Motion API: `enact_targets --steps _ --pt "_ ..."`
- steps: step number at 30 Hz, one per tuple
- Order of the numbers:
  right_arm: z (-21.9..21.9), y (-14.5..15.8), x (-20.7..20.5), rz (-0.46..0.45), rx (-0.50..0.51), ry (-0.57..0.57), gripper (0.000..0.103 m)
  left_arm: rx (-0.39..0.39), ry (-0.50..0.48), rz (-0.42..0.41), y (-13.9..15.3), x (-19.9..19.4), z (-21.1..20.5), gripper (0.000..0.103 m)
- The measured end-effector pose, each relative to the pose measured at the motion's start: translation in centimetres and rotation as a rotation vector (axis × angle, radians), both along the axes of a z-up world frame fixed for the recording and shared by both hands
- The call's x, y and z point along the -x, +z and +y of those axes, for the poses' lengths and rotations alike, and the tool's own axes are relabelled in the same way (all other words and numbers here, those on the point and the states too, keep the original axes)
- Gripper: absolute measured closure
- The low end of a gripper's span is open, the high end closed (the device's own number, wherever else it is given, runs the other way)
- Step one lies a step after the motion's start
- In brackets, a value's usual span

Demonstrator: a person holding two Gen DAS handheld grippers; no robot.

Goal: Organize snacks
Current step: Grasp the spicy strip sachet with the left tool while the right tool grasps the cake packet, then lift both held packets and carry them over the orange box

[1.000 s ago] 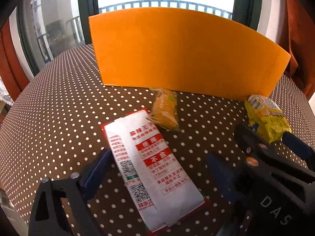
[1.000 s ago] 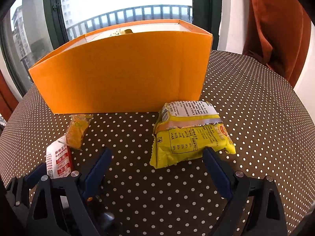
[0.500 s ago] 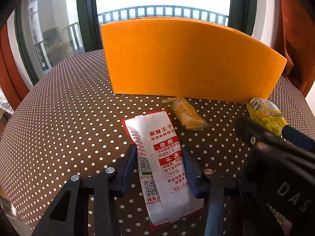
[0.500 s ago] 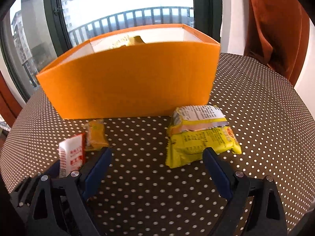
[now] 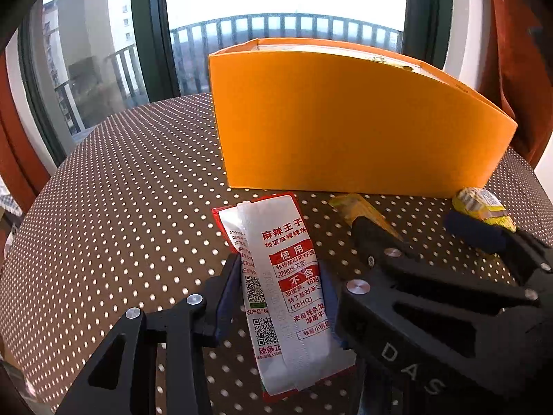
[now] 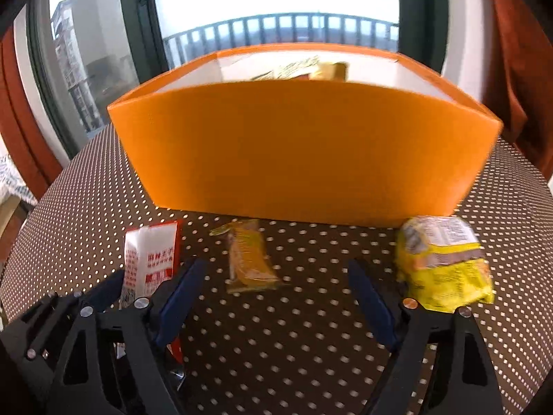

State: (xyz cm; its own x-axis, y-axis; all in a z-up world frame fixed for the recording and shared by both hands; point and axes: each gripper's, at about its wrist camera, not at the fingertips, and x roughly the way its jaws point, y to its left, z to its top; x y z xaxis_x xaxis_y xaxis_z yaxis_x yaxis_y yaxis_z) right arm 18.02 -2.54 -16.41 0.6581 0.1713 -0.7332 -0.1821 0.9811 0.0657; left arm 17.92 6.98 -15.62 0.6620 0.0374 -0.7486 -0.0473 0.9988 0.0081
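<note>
My left gripper (image 5: 280, 297) is shut on a red and white snack packet (image 5: 283, 276) and holds it above the dotted table, in front of the orange box (image 5: 345, 128). The packet also shows in the right wrist view (image 6: 152, 259), between the left gripper's fingers. My right gripper (image 6: 276, 294) is open and empty above the table. A small orange snack bar (image 6: 249, 259) lies between its fingers, farther out. A yellow snack bag (image 6: 442, 263) lies to the right of its right finger. The orange box (image 6: 304, 145) holds several snacks (image 6: 311, 69).
The round table has a brown cloth with white dots (image 5: 121, 207). A window with a balcony railing (image 6: 276, 24) stands behind the box. Rust curtains (image 6: 518, 52) hang at the right. The right gripper's body (image 5: 432, 294) shows close on the right in the left wrist view.
My left gripper closed on the red and white packet and lifted it. My right gripper rose and shifted left, from the yellow bag toward the small orange bar.
</note>
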Motion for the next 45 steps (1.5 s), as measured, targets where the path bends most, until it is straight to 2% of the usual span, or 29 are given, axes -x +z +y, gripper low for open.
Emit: enact_targets --steps 3,11,13,20,29,45 --pt "0.5 -0.4 -0.7 0.019 0.001 0.007 0.025 0.007 -0.001 0.019 -0.2 -0.8 0.6 0.058" --pt "1.2 -0.9 -1.6 0.071 -0.021 0.025 0.053 0.008 -0.017 0.035 -0.6 -0.9 -0.1 0.058" --pt "1.7 -0.9 -1.6 0.071 -0.014 0.037 0.068 0.003 -0.019 0.033 -0.6 -0.8 -0.3 0.058" --pt "1.2 -0.9 -1.0 0.074 -0.025 0.036 0.069 0.020 -0.022 0.034 -0.6 -0.7 -0.9 0.058" --pt "-1.8 -0.6 1.1 0.056 -0.040 0.004 0.070 0.030 -0.059 0.023 0.2 0.8 -3.0 0.058" --pt "-6.3 3.6 3.5 -0.051 -0.072 -0.061 0.070 0.019 -0.141 -0.073 4.0 3.0 -7.8 0.058"
